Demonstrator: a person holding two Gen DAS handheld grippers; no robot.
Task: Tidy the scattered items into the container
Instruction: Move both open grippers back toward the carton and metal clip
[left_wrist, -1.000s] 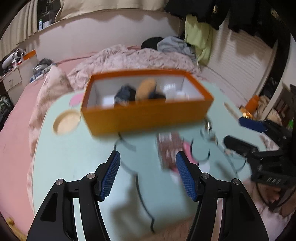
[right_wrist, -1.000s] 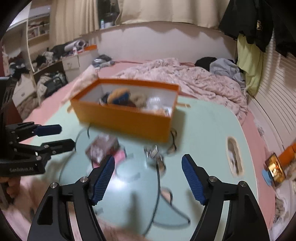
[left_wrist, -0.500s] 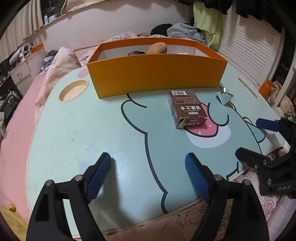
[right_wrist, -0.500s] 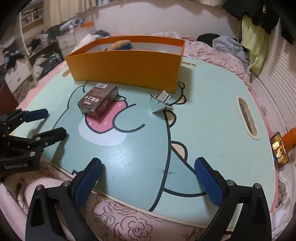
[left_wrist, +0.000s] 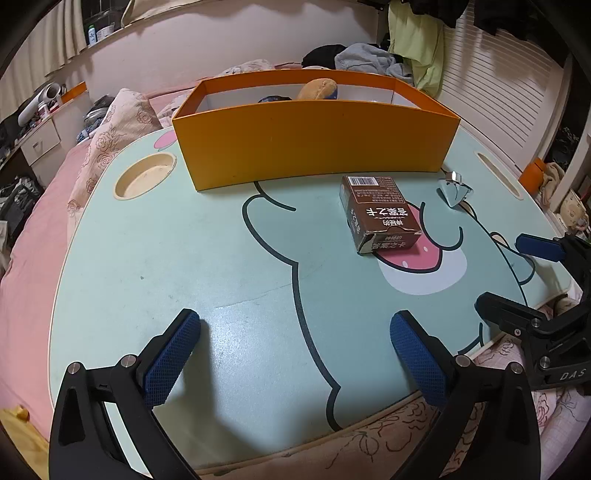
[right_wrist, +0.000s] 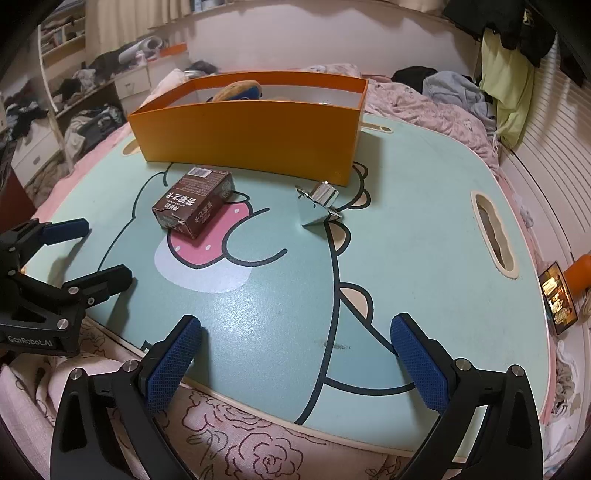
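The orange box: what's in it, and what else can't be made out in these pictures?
- Orange box contents: in both views the near wall hides all but a tan plush top and a dark item.
- Brown carton: the print is too small to read in either view.
- Shiny metal object: reflections obscure what it is; the left view shows only a small part.

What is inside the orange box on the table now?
Above the front wall of the orange box, a tan rounded item and something dark blue show. The wall hides everything lower.
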